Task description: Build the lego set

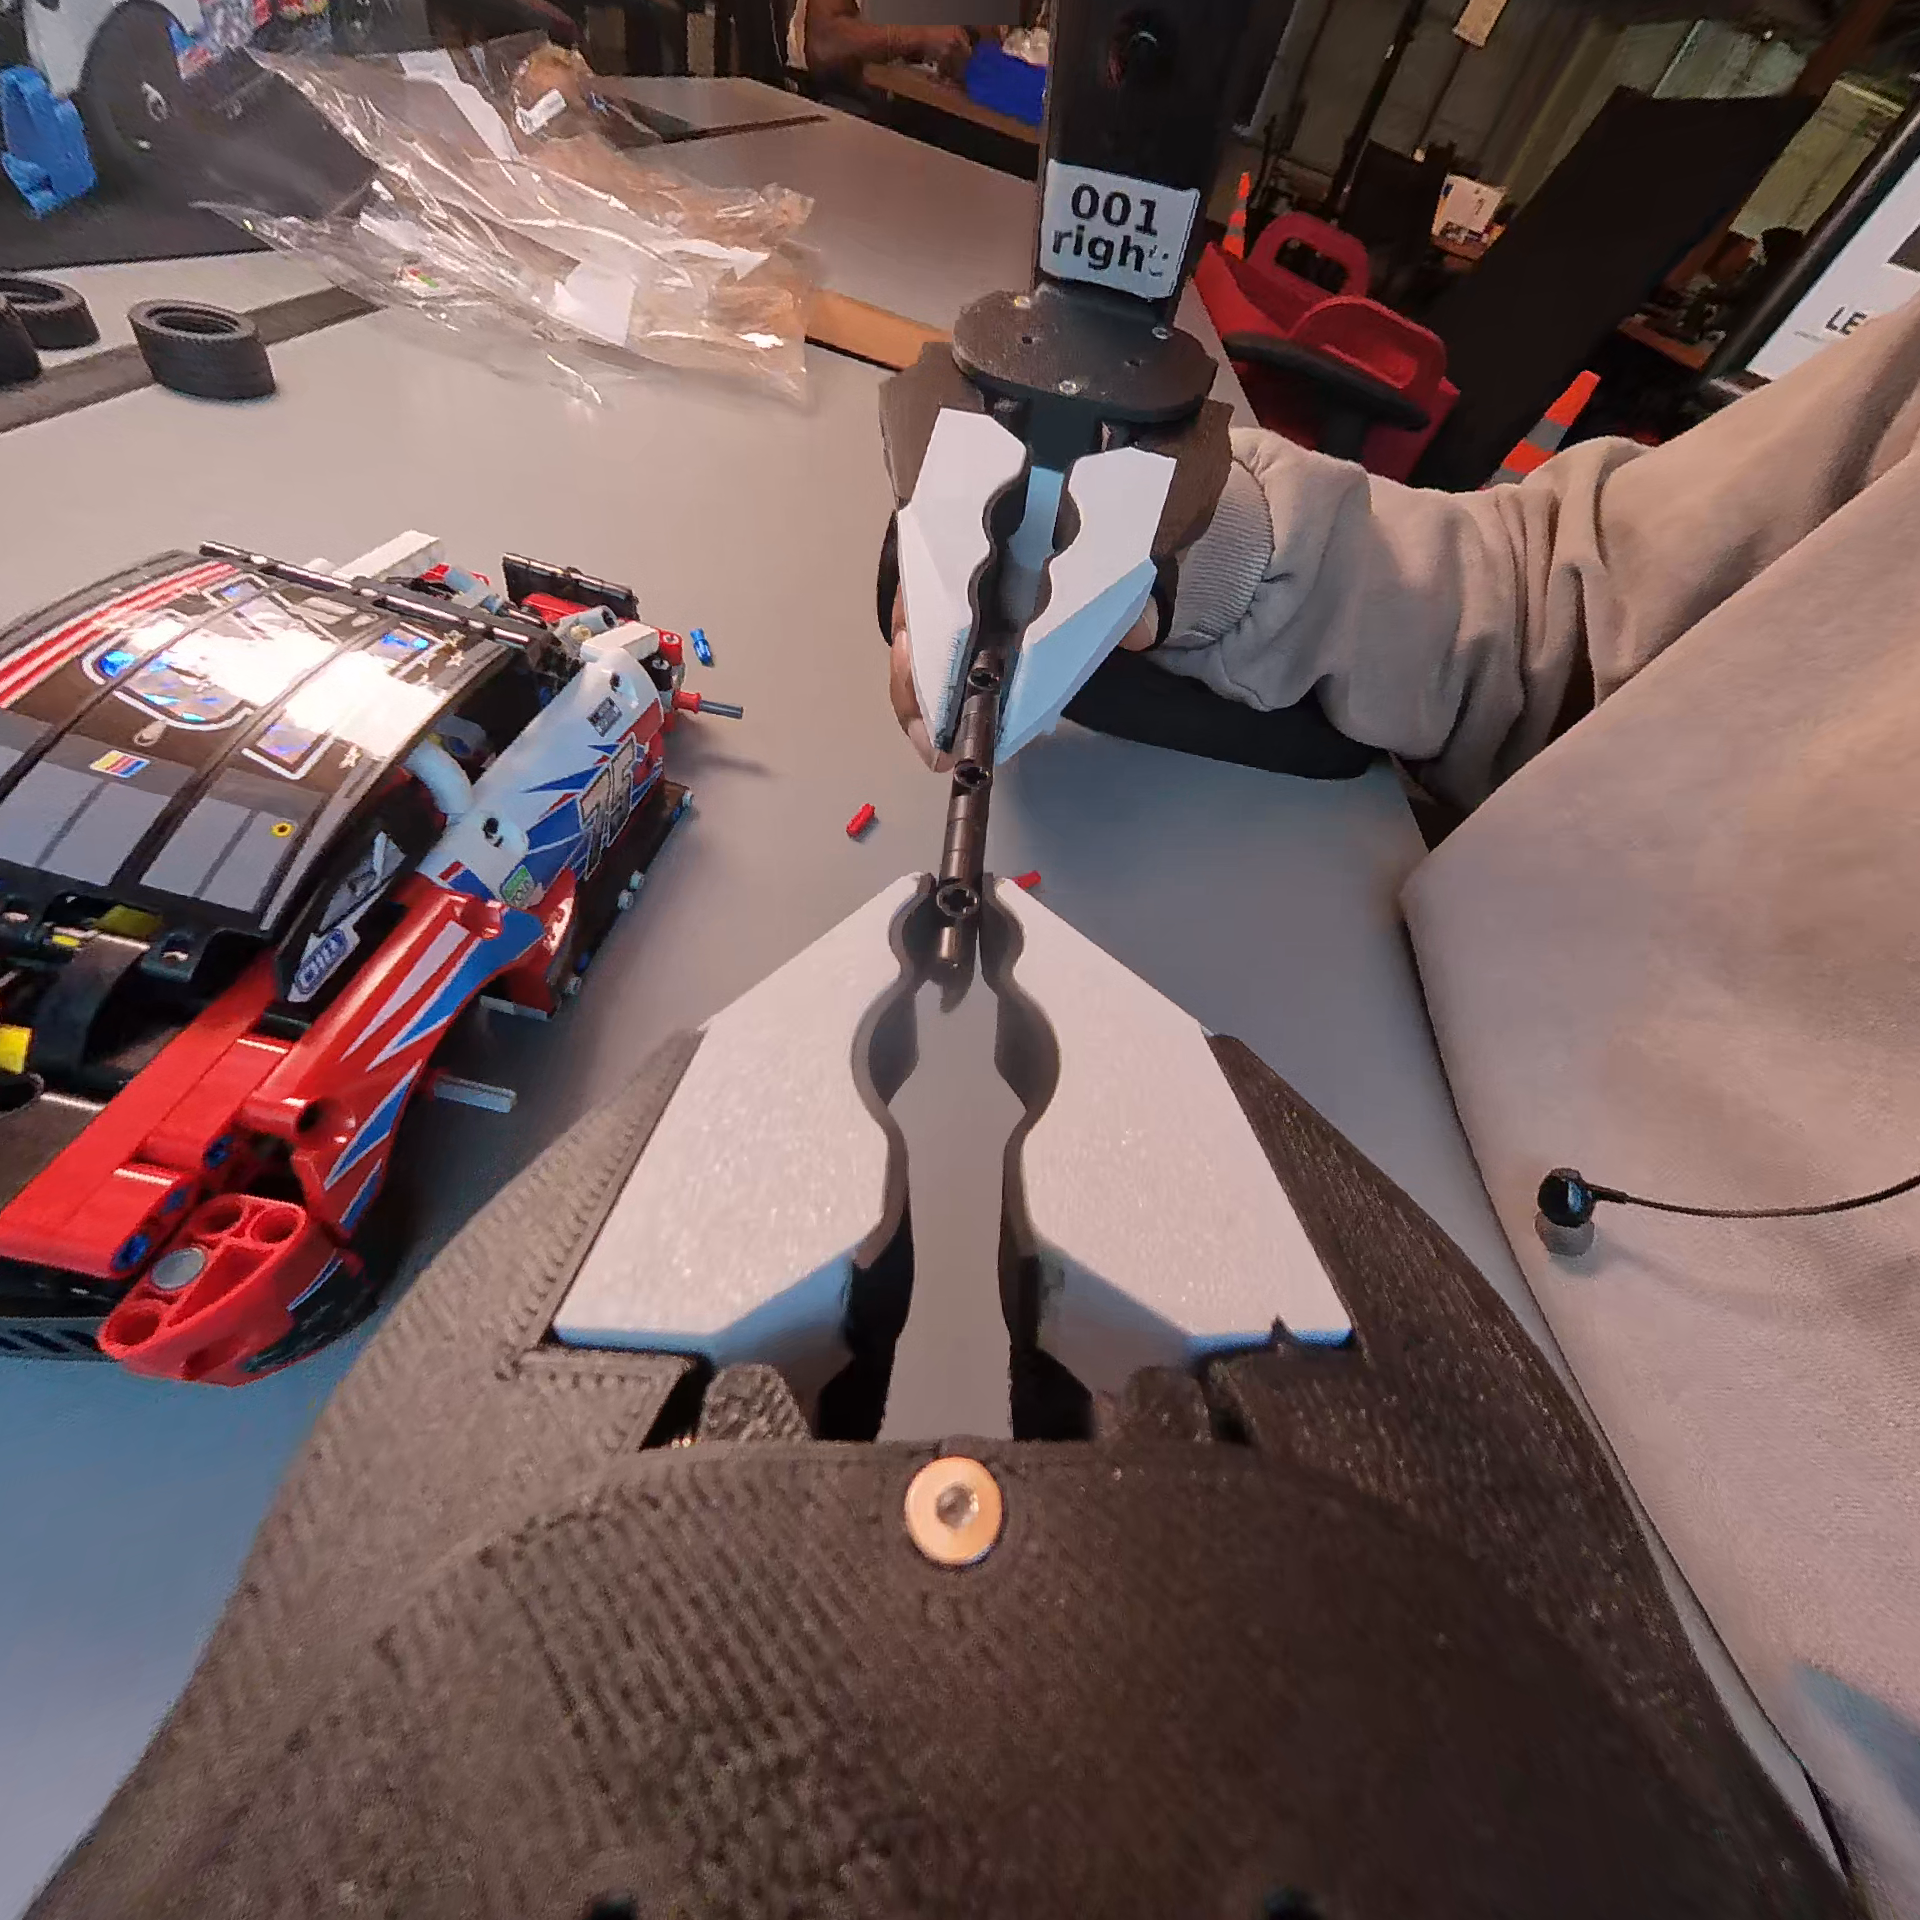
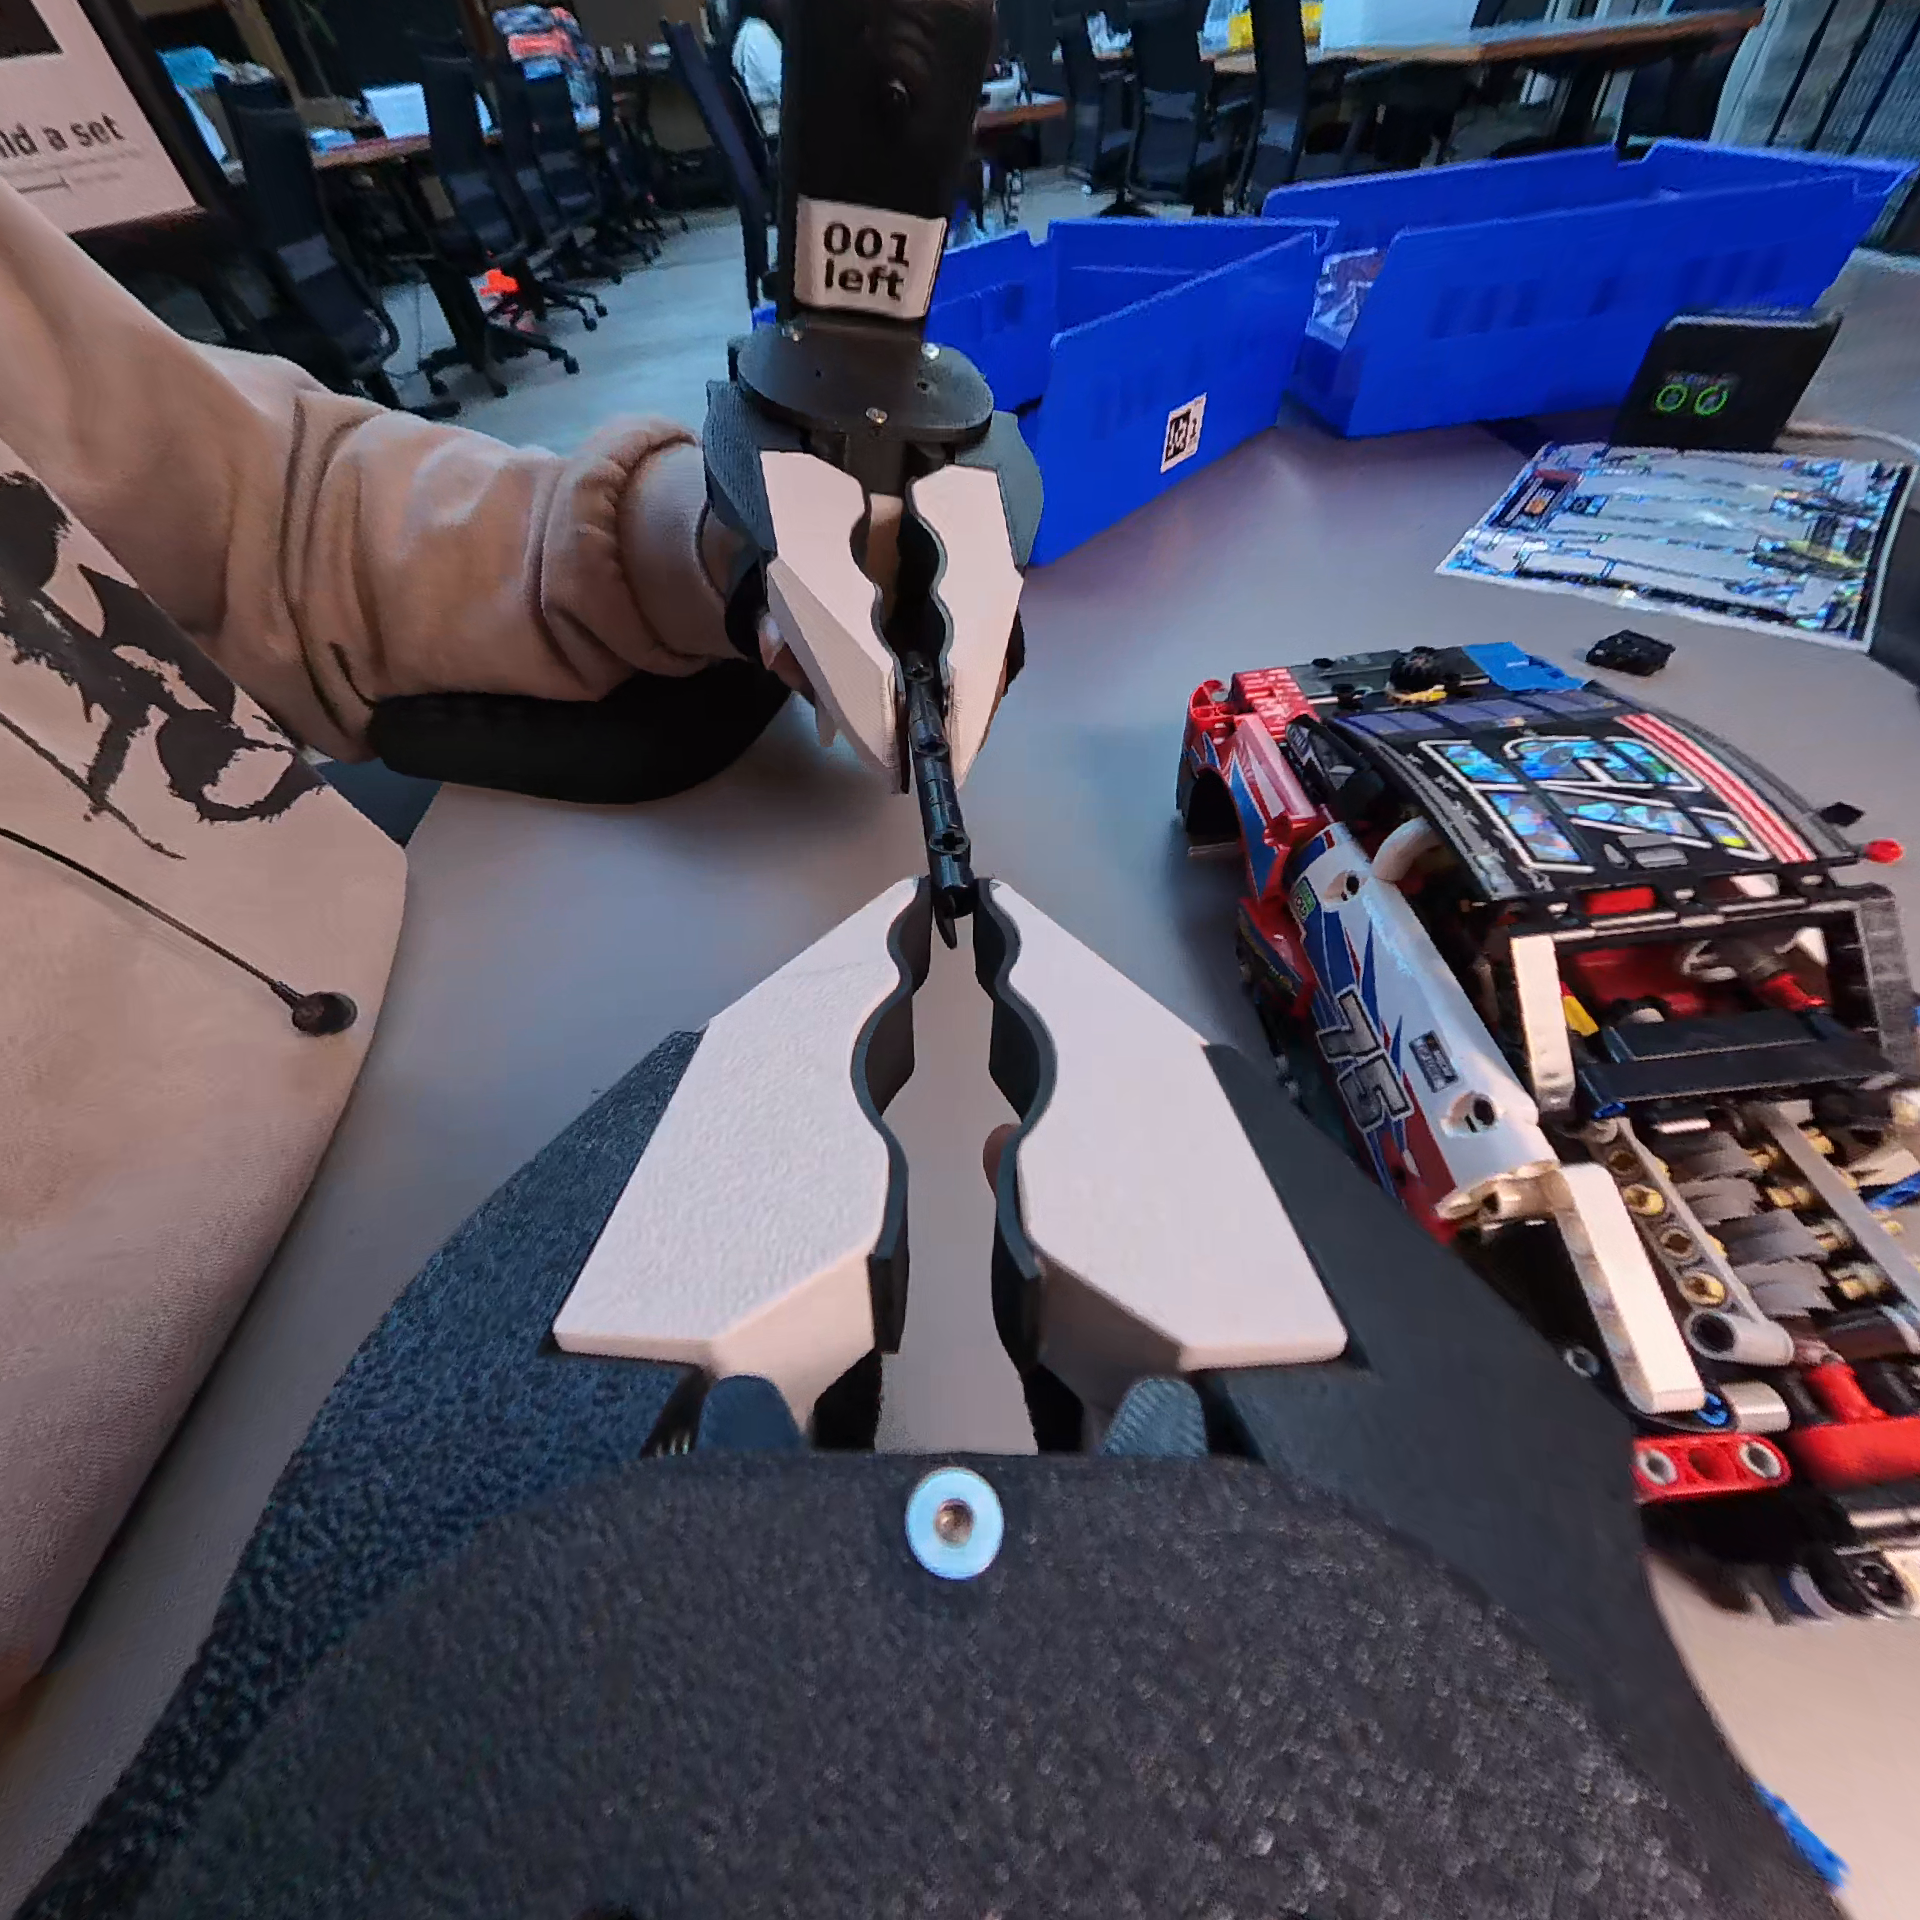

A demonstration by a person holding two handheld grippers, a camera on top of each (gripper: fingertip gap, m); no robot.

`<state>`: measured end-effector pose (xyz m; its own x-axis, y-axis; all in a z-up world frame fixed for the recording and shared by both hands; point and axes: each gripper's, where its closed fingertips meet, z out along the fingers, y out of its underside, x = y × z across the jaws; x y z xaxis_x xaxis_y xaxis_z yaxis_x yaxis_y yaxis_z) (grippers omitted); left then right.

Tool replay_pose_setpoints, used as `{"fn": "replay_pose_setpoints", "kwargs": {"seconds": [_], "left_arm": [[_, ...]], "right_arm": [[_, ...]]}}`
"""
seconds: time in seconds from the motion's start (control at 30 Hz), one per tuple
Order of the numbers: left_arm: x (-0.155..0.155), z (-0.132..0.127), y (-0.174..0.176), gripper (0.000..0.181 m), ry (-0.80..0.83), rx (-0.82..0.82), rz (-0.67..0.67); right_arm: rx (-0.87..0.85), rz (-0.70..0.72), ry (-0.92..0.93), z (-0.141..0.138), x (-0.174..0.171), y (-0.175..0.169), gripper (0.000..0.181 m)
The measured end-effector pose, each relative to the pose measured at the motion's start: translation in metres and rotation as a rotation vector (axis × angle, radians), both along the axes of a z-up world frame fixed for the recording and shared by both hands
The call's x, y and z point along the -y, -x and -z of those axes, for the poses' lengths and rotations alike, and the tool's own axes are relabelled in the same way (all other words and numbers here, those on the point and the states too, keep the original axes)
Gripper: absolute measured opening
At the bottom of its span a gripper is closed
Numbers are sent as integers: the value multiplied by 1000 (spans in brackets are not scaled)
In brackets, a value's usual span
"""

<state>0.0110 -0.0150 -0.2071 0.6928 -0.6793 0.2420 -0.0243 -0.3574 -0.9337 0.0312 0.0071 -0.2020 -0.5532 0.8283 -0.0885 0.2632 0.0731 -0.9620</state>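
A thin black Lego beam with holes (image 1: 961,821) spans between my two grippers above the grey table; it also shows in the right wrist view (image 2: 945,821). My left gripper (image 1: 956,896) is shut on its near end. My right gripper (image 1: 968,743) faces it and is shut on the far end. In the right wrist view my right gripper (image 2: 951,894) grips one end and the left gripper (image 2: 925,764) the other. The red, white and blue Lego race car (image 1: 312,883) stands on the table to the left, and it shows at the right in the right wrist view (image 2: 1507,987).
Two small red pins (image 1: 860,821) (image 1: 1027,879) and a blue pin (image 1: 701,646) lie near the car. Black tyres (image 1: 203,348) and clear plastic bags (image 1: 540,229) lie at the back. Blue bins (image 2: 1351,312), an instruction booklet (image 2: 1683,540) and a small black piece (image 2: 1629,651) lie beyond the car. The tips of one gripper are about 4 cm away from the tips of the other.
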Motion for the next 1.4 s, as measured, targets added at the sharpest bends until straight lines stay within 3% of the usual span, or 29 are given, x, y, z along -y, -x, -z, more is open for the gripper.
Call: {"fn": "replay_pose_setpoints", "kwargs": {"seconds": [0.2,0.33,0.5,0.63,0.73,0.83,1.1,1.27,1.4], "left_arm": [[17,36,-5,4,247,-33,93],[19,44,-7,5,274,-61,99],[7,24,5,6,209,63,21],[7,-16,9,14,68,258,31],[6,-29,7,10,-2,286,18],[5,-30,4,0,-10,281,7],[7,-29,6,1,-43,235,11],[8,-27,0,11,-70,171,18],[9,-27,-1,4,-85,148,20]], "right_arm": [[132,-40,-144,34,5,-6,8],[183,-98,-203,45,13,-15,6],[46,-1,-213,20,1,-5,6],[-105,28,-90,-15,-1,-4,5],[-171,31,-1,-34,-1,-7,5],[-164,31,-17,-31,-1,-6,5],[-144,12,-62,-22,0,-8,5],[-129,-6,-74,-17,3,-9,5],[-114,-20,-69,-15,5,-10,5]]}}
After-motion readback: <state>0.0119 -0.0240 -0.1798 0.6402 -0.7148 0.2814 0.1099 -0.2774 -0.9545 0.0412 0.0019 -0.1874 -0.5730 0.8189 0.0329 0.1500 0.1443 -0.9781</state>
